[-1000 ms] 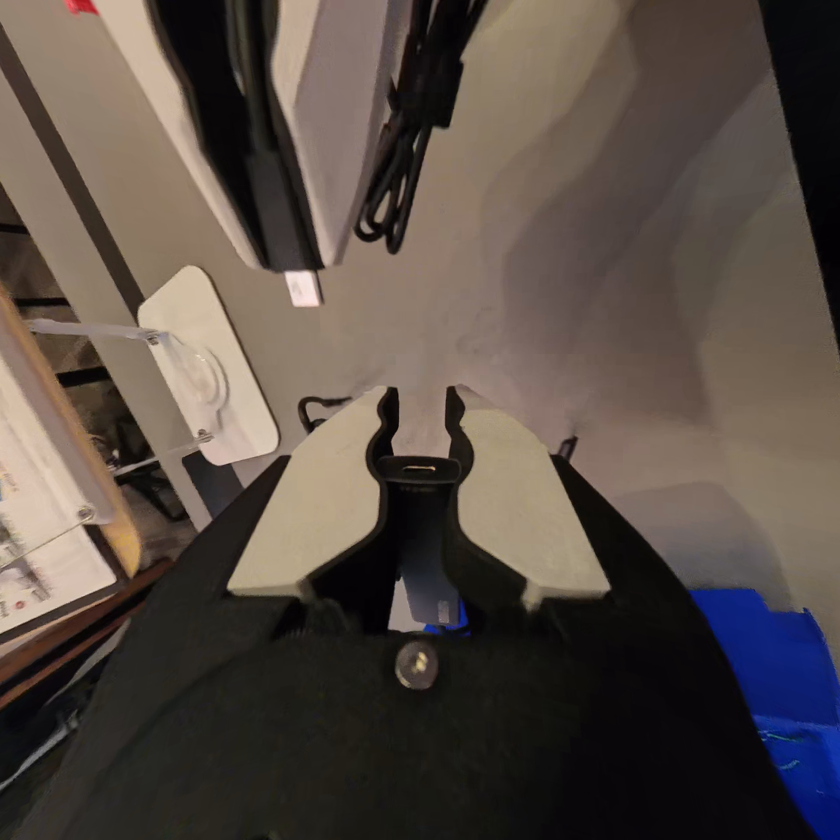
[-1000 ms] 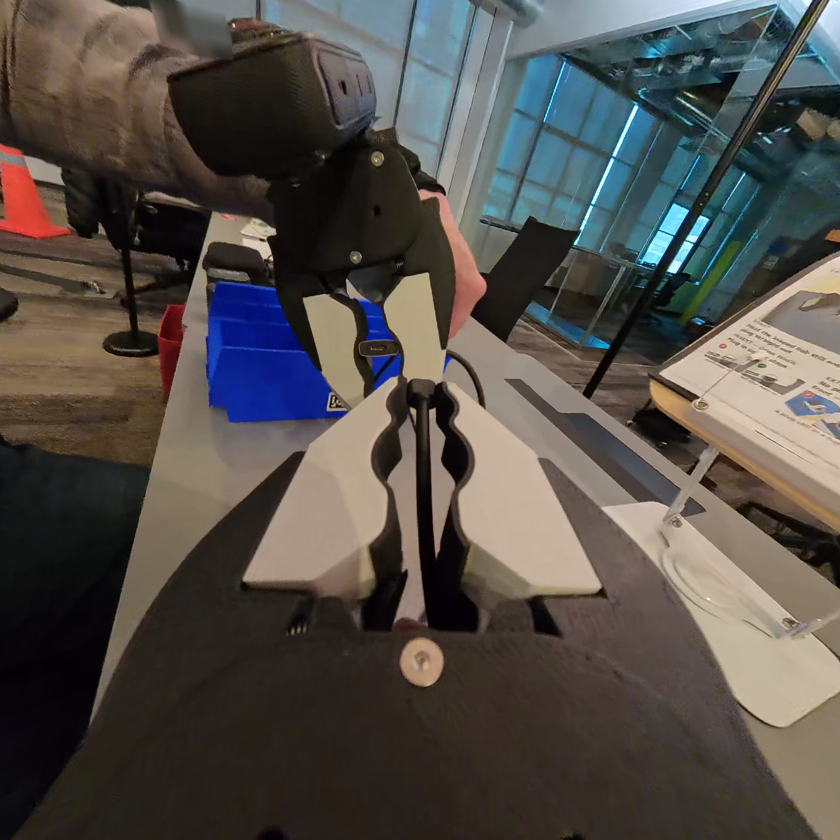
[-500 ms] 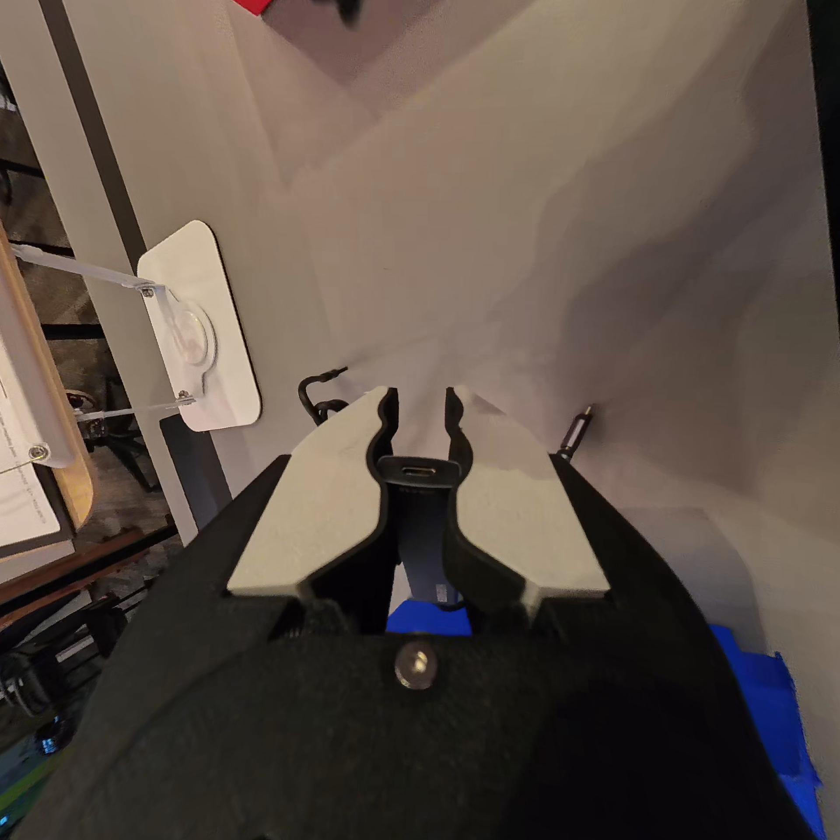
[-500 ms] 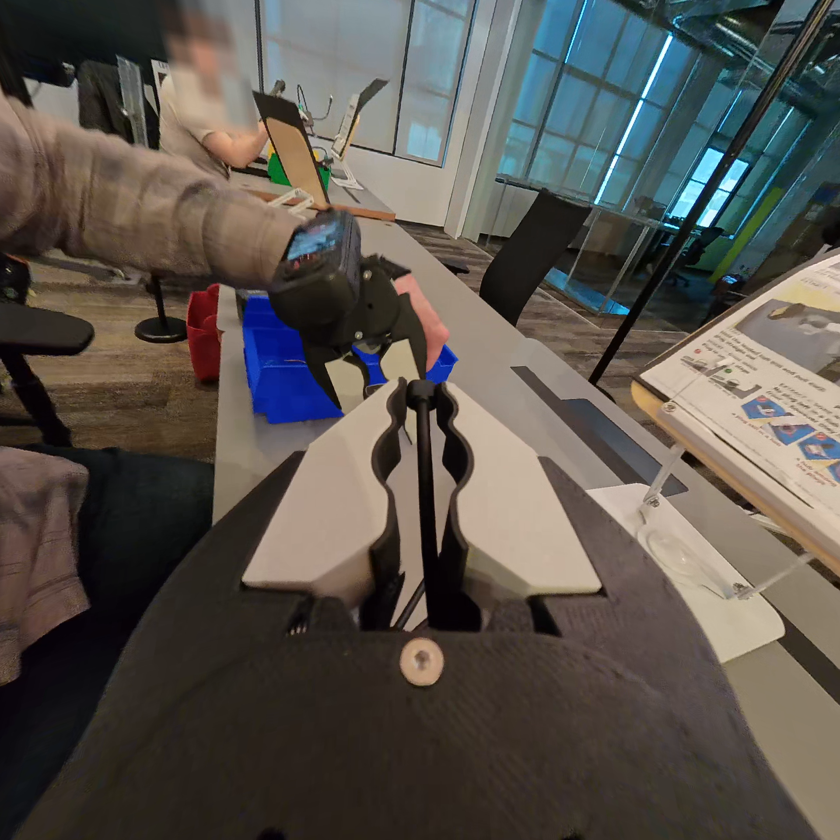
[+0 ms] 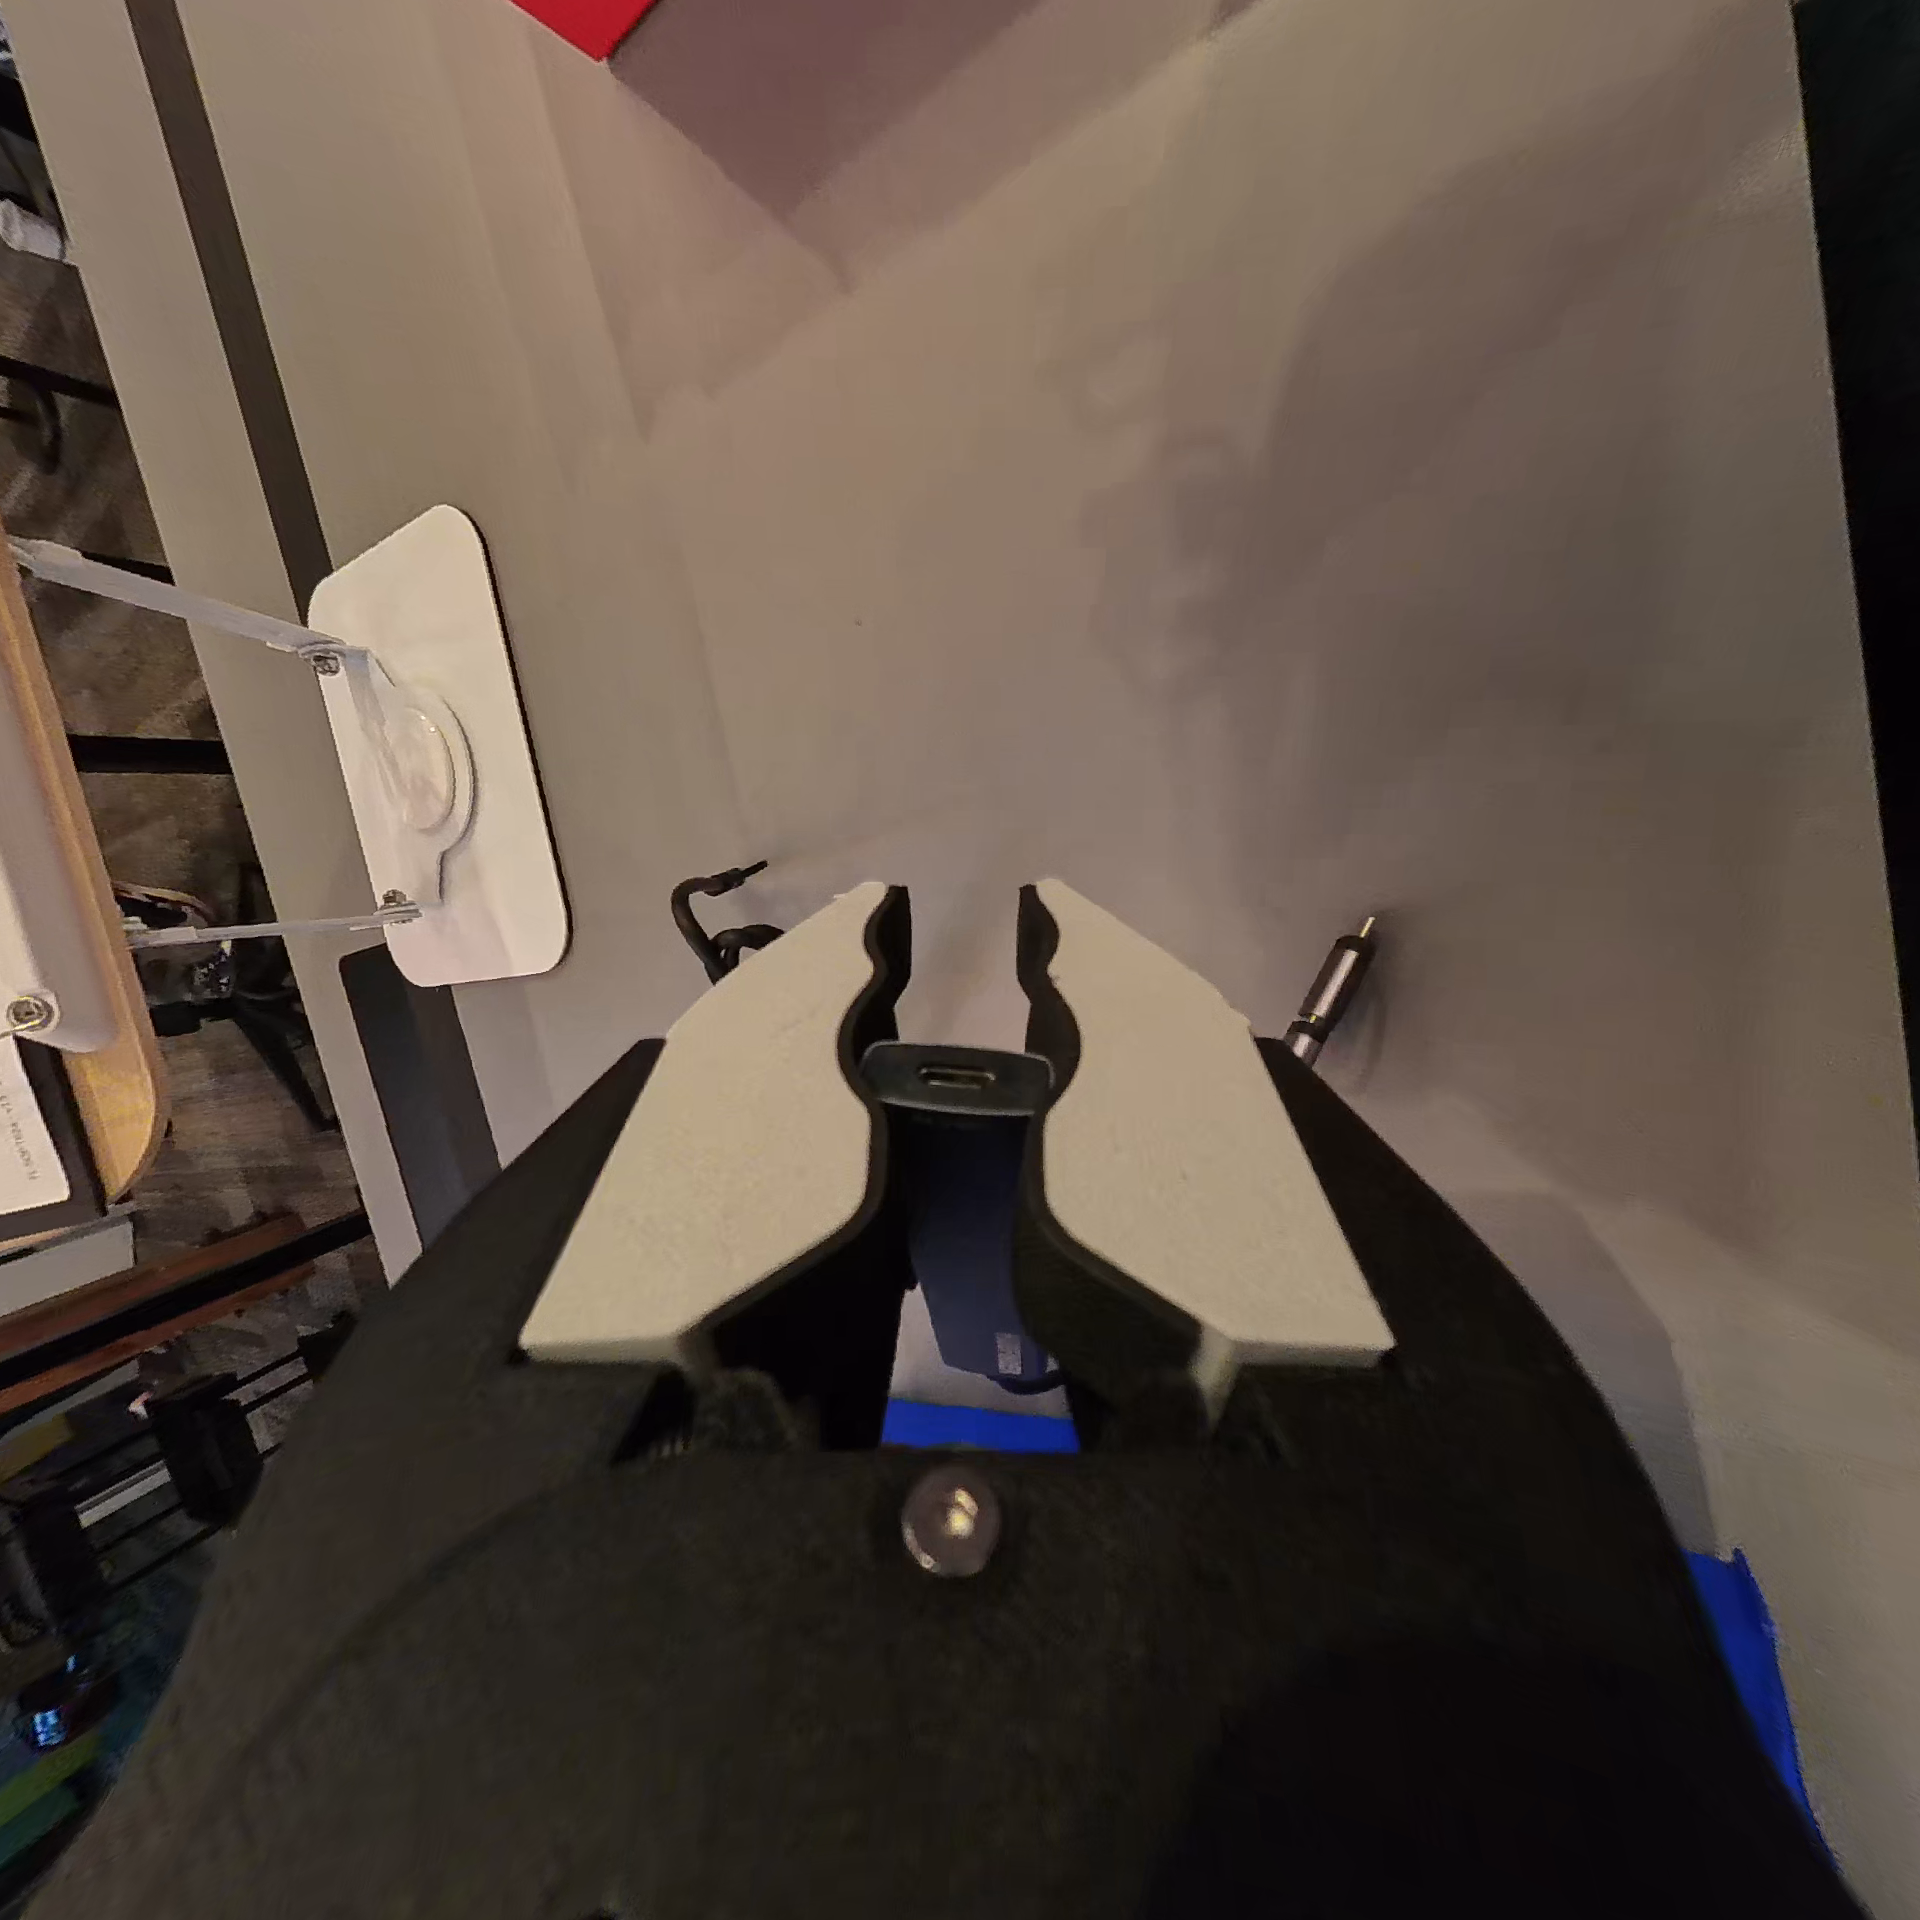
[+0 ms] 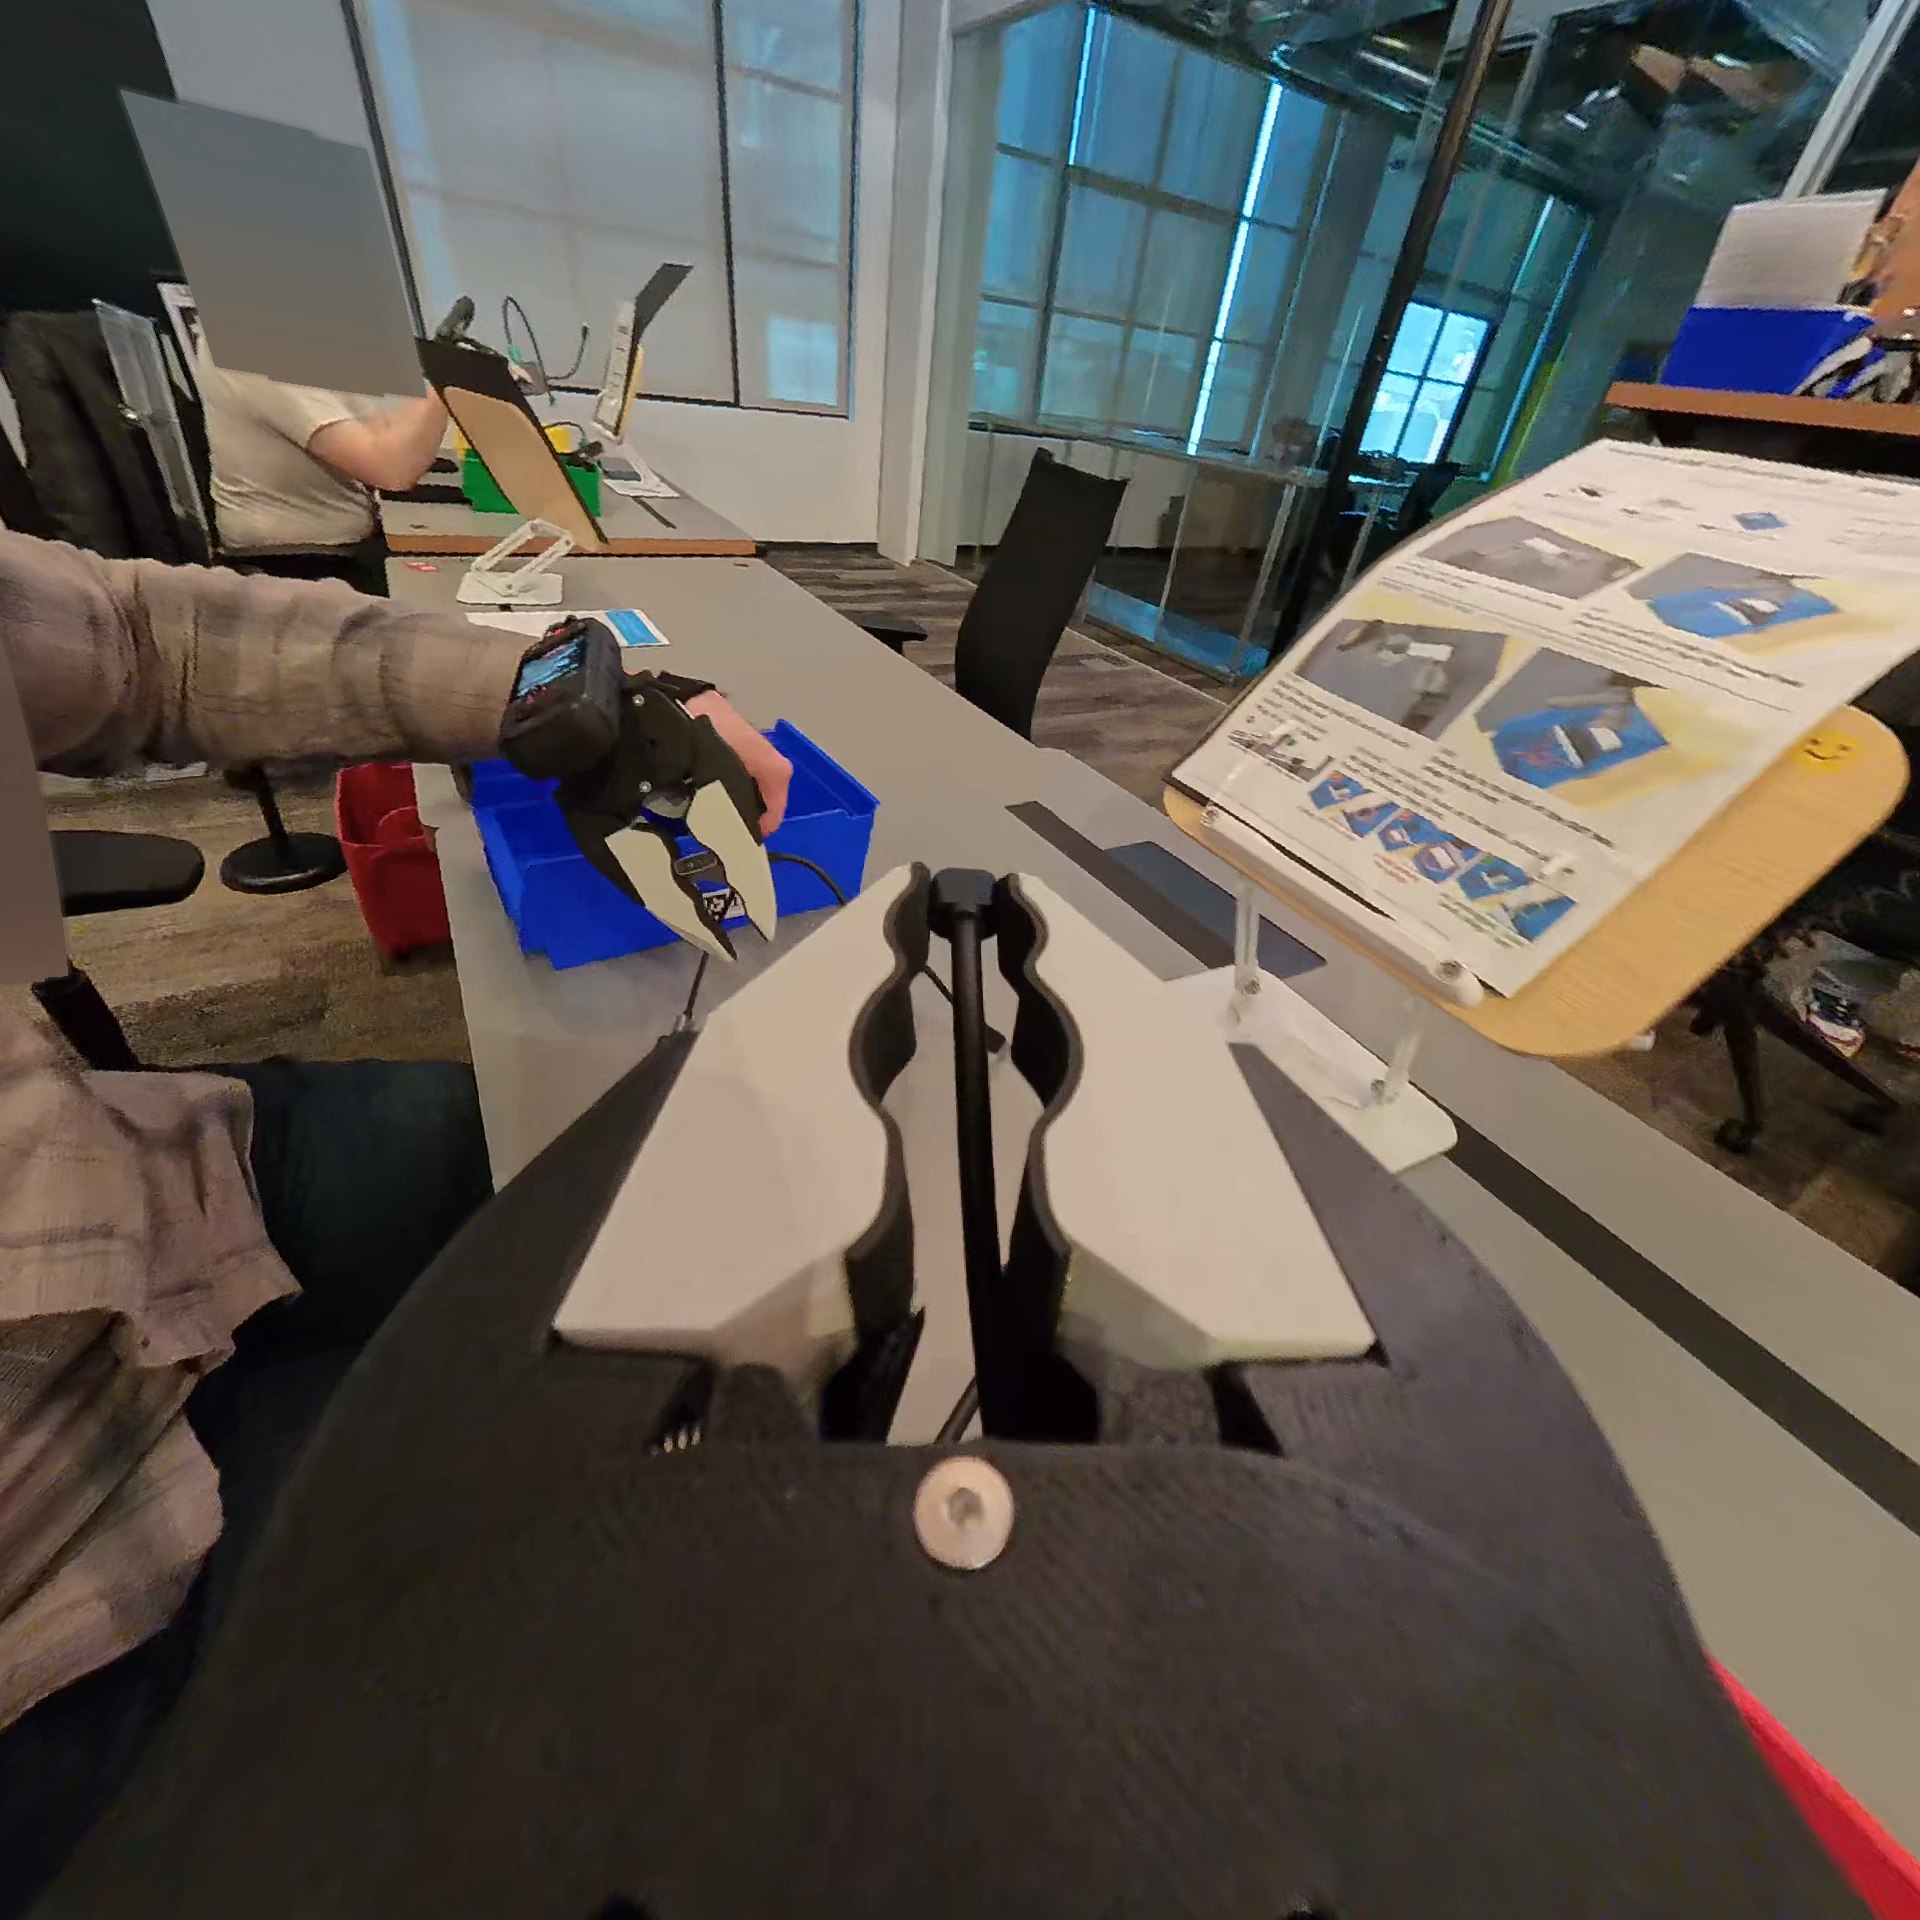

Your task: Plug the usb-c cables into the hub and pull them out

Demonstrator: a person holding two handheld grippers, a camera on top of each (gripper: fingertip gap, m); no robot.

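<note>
**Two grippers, one hub and one cable**

Big windows and glass walls fill the back of the room, and a long grey tabletop (image 6: 904,665) runs through it. On the tabletop sits a blue bin (image 6: 831,821), with a red bin (image 6: 379,862) just beside it at the edge. A wooden board with a picture sheet (image 6: 1558,727) leans on a clear stand with a white base (image 6: 1340,1070).

The left gripper (image 5: 961,899) points down at the tabletop (image 5: 1143,520). Its fingers (image 5: 748,1122) are closed tight on the hub (image 5: 956,1086), a small dark block. The hub sits deep between the fingers, and its little port faces out. In the right wrist view, the left gripper (image 6: 743,935) hangs over the tabletop in front of the blue bin with the hub (image 6: 694,864) between its fingers. A hand (image 6: 753,753) holds it, and a grey checked sleeve (image 6: 239,675) covers the arm.

The right gripper (image 6: 961,883) has its fingers (image 6: 1164,1143) closed on a black usb-c cable (image 6: 971,1091). The cable runs straight up the gap, and its plug end sits at the fingertips. The plug and the hub are well apart.

Another cable end with a metal plug (image 5: 1335,982) lies on the tabletop near the left gripper. A black cable loop (image 5: 712,920) lies on the other side of it.

Far off, another person (image 6: 301,457) sits at a second tabletop.
</note>
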